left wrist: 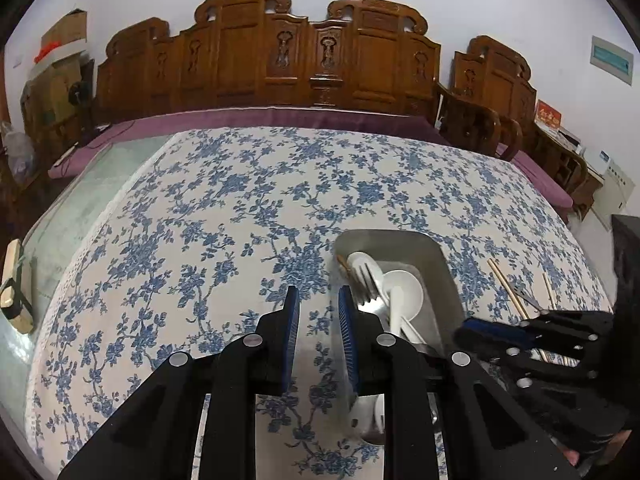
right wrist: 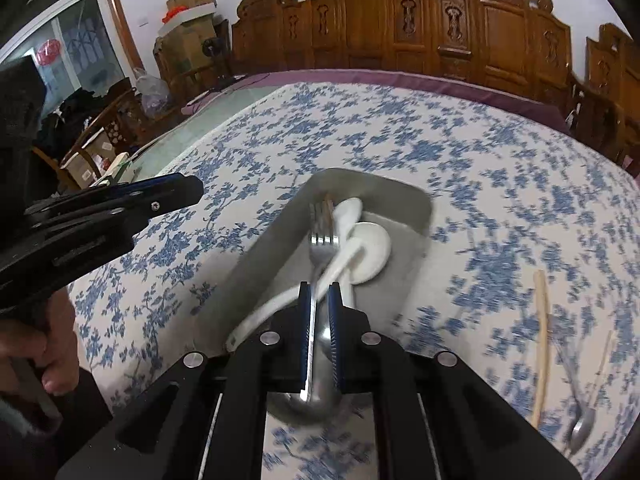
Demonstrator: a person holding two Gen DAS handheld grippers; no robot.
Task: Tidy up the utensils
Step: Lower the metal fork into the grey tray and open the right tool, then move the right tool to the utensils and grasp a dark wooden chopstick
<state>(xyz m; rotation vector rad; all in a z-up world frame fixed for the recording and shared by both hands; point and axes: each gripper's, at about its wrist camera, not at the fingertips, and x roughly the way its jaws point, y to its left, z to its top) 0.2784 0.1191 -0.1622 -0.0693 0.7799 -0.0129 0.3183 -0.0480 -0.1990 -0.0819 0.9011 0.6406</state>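
My right gripper (right wrist: 319,308) was clamped on a metal fork (right wrist: 322,240), handle pinched between the pads, long axis running straight out ahead of the jaws, tines forward over the steel tray (right wrist: 256,248). Just past the tips lay the white spoons (right wrist: 360,248), crossing under the fork. Loose chopsticks (right wrist: 540,332) and a metal spoon (right wrist: 578,428) lay off to the right of the jaws. My left gripper (left wrist: 319,300) sat slightly parted, holding nothing, tray just to its right. Right was nearer.

Grey rectangular tray (right wrist: 256,256) on the floral-clothed bench, steel fork (right wrist: 322,236) lying across two white spoons (right wrist: 372,252) inside it, tines toward the far end, wooden chopsticks (right wrist: 542,340) and a metal spoon (right wrist: 582,424) loose on the cloth beside the tray
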